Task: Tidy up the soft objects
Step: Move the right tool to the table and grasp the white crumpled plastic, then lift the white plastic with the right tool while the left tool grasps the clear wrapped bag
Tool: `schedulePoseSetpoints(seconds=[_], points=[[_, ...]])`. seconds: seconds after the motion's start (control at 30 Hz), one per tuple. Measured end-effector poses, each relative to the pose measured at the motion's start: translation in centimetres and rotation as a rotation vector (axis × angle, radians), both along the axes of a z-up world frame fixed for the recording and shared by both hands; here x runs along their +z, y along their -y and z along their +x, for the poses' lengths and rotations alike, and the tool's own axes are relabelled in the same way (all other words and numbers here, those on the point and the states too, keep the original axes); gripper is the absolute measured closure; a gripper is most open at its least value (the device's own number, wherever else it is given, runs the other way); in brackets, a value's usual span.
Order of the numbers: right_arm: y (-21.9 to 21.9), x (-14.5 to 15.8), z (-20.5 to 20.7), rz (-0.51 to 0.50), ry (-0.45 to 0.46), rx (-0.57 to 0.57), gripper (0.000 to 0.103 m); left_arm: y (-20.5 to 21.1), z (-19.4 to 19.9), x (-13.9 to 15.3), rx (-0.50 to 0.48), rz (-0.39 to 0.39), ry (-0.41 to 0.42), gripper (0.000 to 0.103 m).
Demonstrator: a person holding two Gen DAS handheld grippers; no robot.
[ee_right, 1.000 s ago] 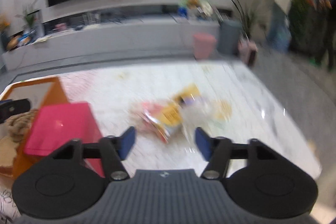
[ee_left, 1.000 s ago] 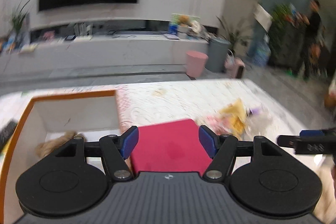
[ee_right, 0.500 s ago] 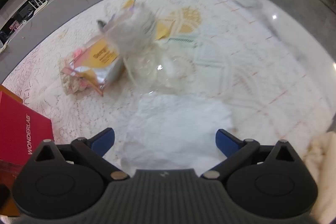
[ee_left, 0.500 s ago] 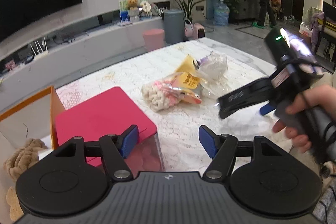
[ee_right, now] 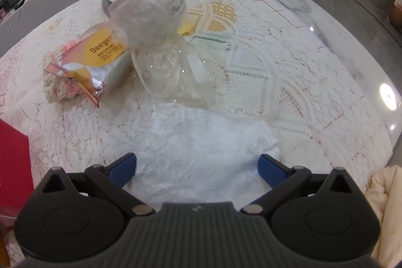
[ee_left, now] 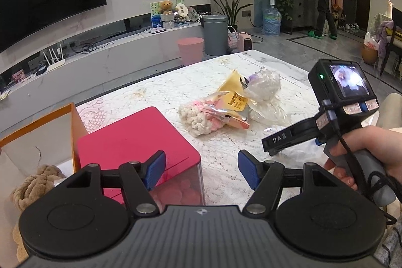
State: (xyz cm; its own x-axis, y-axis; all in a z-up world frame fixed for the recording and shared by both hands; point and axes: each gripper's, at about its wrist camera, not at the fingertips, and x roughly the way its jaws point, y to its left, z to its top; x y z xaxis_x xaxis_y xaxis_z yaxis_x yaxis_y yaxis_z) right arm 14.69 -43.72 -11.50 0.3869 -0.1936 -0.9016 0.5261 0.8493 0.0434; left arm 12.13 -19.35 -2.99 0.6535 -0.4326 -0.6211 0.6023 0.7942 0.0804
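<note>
Progress partial: tan plush toy (ee_left: 32, 182) sits boxed; white crumpled cloth (ee_right: 201, 150), wrapped bundles (ee_right: 150, 16) remain on the table. Right gripper (ee_right: 197, 166) jaws, just opened wide, straddle the cloth ungripped; left gripper (ee_left: 201, 168) gapes empty.

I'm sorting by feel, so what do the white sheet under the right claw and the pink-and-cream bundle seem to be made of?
White sheet: looks like thin crinkled plastic or tissue, matte with fine wrinkles; I can't tell which. Pink-and-cream bundle: chunky knitted or crocheted yarn, fuzzy and looped, partly under a glossy foil packet.
</note>
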Motion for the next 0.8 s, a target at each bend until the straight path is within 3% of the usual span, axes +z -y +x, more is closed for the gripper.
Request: schedulePoseSetpoints(seconds=[0.13, 0.33, 0.5, 0.67, 0.8], points=[[-0.2, 0.0, -0.1, -0.005, -0.013, 0.026, 0.006, 0.0, 0.2, 0.0, 0.010, 0.000, -0.010, 0.026], [0.0, 0.8, -0.5, -0.008, -0.019, 0.047, 0.033, 0.3, -0.4, 0.2, 0.024, 0.034, 0.033, 0.026], [1.8, 1.4, -1.3, 0.041, -0.006, 0.058, 0.065, 0.3, -1.3, 0.8, 0.055, 0.071, 0.108, 0.026], [3.3, 2.0, -2.5, 0.094, 0.023, 0.054, 0.073, 0.9, -1.7, 1.5, 0.098, 0.107, 0.138, 0.026], [4.2, 5.3, -4.1, 0.063, 0.114, 0.033, 0.073, 1.9, -2.2, 2.7, 0.080, 0.082, 0.104, 0.026]])
